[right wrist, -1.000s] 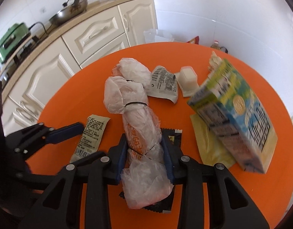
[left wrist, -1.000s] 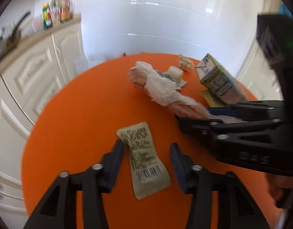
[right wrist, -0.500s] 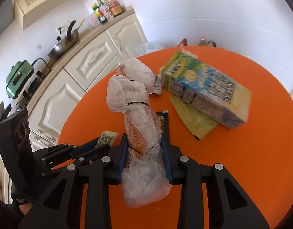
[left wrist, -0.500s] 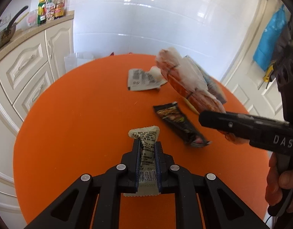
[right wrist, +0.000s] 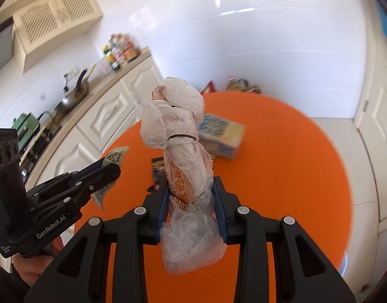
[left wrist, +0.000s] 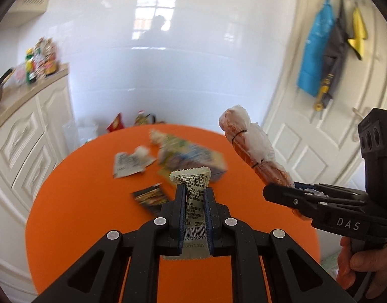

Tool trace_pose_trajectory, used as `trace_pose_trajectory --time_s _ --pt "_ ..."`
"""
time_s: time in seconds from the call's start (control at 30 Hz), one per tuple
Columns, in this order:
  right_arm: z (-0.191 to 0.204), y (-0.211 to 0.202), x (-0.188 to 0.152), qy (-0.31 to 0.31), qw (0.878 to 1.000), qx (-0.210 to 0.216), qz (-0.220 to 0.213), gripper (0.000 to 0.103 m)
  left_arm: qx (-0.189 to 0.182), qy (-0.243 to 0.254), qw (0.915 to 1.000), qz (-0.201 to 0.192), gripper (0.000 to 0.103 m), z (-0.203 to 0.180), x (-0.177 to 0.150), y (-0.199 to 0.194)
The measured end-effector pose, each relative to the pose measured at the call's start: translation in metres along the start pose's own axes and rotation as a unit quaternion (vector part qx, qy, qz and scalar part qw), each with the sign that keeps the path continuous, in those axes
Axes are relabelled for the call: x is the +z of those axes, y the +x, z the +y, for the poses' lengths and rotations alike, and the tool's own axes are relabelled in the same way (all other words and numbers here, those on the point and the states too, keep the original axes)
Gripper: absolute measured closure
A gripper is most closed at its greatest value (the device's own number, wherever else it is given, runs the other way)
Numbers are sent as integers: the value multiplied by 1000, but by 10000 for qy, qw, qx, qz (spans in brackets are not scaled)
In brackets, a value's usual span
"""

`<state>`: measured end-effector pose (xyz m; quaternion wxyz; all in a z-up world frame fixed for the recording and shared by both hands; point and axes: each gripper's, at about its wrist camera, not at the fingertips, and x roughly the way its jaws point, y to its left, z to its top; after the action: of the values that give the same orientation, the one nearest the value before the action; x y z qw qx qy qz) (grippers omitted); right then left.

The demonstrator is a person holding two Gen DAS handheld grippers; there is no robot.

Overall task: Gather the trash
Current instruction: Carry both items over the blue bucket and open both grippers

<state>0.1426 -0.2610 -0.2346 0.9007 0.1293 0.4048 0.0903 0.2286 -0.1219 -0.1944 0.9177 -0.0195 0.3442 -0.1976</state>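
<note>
status: my left claw (left wrist: 194, 202) is clamped on the green sachet (left wrist: 193, 209), my right claw (right wrist: 190, 202) on the tied plastic bag (right wrist: 179, 146), both lifted off the orange bench (right wrist: 281, 156). remaining there (blurred): carton (right wrist: 221, 132), dark wrapper (left wrist: 150, 198), white wrapper (left wrist: 129, 164).

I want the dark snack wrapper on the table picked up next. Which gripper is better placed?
Neither is free: the left gripper grips the green sachet, the right gripper the bagged bundle. Left looks nearer the dark wrapper.

A small green packet (left wrist: 193, 202) and a long white bag bundle (right wrist: 185, 166) are held up above the orange bench (left wrist: 79, 202).
</note>
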Motion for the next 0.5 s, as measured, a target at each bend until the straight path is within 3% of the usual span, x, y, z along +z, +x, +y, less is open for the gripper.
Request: trace_pose_trajectory --time_s 0.27,0.5 --pt "-61 -90 -19 527 9940 -708 -646 71 -749 605 9953 -116 94 -83 6 -12" --pt "-131 -164 -53 1161 9775 -1431 -1031 71 -1480 1136 9824 -45 94 -167 12 -1"
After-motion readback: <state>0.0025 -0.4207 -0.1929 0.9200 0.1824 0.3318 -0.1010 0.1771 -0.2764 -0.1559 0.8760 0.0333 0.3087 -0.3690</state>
